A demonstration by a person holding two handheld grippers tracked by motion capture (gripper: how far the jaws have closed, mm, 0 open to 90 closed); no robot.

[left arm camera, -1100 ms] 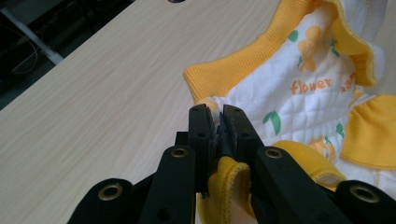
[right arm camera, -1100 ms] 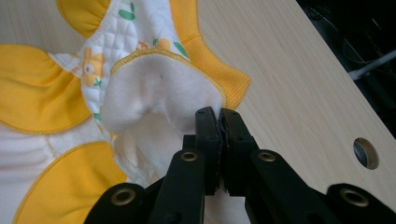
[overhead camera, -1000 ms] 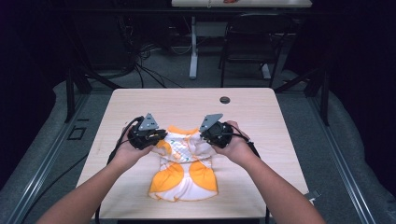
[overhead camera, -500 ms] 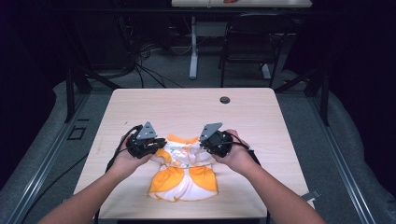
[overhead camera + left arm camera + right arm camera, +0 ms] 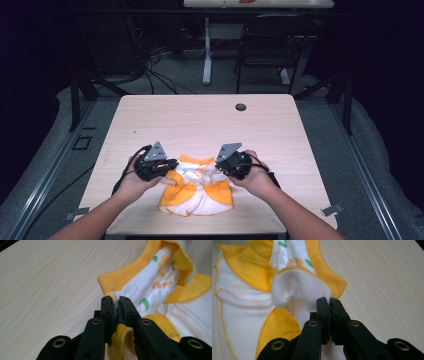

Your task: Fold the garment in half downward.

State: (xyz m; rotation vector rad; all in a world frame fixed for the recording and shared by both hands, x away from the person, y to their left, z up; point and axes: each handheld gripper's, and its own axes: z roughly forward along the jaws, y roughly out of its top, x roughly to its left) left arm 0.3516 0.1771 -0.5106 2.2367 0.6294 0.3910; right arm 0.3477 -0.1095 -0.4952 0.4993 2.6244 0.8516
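Note:
A small orange and white garment with a leaf print and the word "flower" lies crumpled near the table's front edge. My left gripper is shut on its left upper edge; in the left gripper view the black jaws pinch orange-trimmed fabric. My right gripper is shut on the right upper edge, where white fleecy lining bunches just ahead of the closed jaws. Both grippers sit low over the table with the orange ribbed collar stretched between them.
The light wooden table has bare surface beyond the garment. A small dark round grommet sits near its far edge. Dark floor, cables and a chair lie behind the table.
Both hands have drawn toward the table's front edge and sunk lower, bringing the garment's top edge with them. The garment now lies more bunched and flatter on the table.

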